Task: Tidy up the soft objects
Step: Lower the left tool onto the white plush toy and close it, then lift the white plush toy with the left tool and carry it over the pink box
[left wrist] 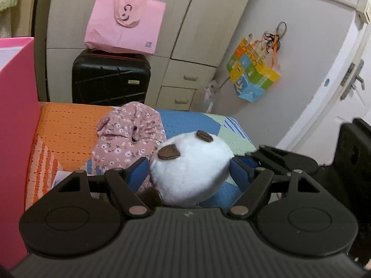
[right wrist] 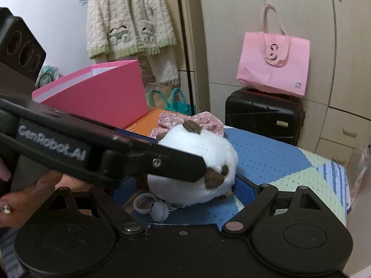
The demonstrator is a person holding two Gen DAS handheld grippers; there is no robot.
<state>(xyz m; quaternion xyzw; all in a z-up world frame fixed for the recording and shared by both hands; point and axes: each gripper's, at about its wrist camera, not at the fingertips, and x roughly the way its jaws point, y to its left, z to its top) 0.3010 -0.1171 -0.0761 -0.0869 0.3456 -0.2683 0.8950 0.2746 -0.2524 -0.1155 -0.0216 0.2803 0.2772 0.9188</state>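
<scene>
Between the blue pads of the left gripper (left wrist: 190, 173) sits a white plush toy (left wrist: 191, 169), round and fluffy like a ball, with two flat brown felt ears on its upper side and a darker brown patch low at the back. Both pads press on its flanks, so the left gripper is holding it at a middling width. From the right wrist view the same toy shows a brown patch with a white spot on its side, and a pale ring with a small grey bell (right wrist: 160, 210) lies just under it, close to the right gripper's base. The right gripper (right wrist: 183, 187) stands wide, its blue pads to either side of the toy; whether they touch the fur I cannot tell, since the left gripper's black body crosses in front. A hand (right wrist: 27, 194) grips that body at the lower left.

Under the toy lies a bedcover (left wrist: 192, 120) of perforated knit, patched in blue, orange and pale green. Just beyond the left gripper's left finger is a crumpled pink floral cloth (left wrist: 129, 136), thin and soft. Further left stands a stiff pink box (left wrist: 16, 127) with smooth flat walls. Ahead, a hard black suitcase (left wrist: 111, 81) carries a pink paper bag (left wrist: 125, 23).
</scene>
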